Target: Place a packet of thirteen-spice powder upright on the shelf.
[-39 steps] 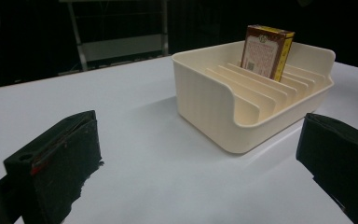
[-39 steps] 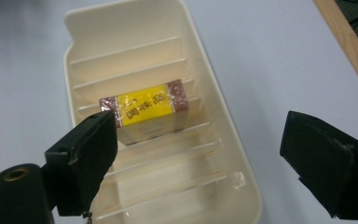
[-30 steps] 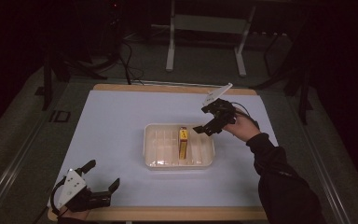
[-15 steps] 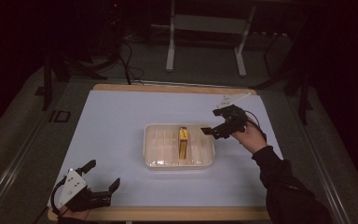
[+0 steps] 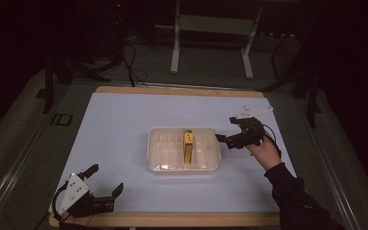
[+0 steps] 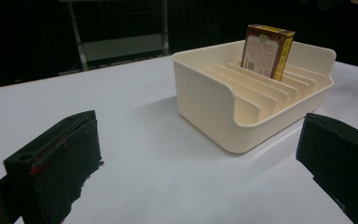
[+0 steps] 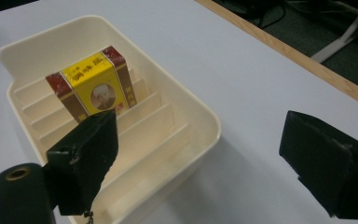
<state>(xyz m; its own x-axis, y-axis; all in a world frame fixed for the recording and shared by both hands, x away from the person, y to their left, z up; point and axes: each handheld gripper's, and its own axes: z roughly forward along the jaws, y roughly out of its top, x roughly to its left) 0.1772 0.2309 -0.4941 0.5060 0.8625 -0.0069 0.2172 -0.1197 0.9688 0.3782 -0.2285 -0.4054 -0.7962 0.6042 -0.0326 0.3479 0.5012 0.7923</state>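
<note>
A small yellow and dark red cardboard box (image 5: 188,146) stands on edge in one of the middle slots of a cream plastic tray with upright divider ribs (image 5: 157,158). The tray sits near the middle of the white tabletop (image 5: 124,120), a little toward the right edge. In the right gripper view the box (image 7: 93,88) shows its yellow face with a round picture, upright between two ribs and touched by nothing.

The right gripper (image 5: 230,132) hovers just off the tray's right wall. Its jaws stand wide apart with nothing between them, though they have just been closing a little. One jaw hangs over the ribs at that end of the tray (image 7: 200,116), the other over bare tabletop outside it.

I judge this to be a reach in progress, either toward the box or toward the tray's right wall. To lift the box, the gripper has to travel farther in over the ribs, line its jaws up on the two broad faces, then sink and squeeze without catching a rib.

The left gripper (image 5: 106,179) rests near the tabletop's near left corner, jaws spread and empty, well apart from the tray (image 6: 214,98).
</note>
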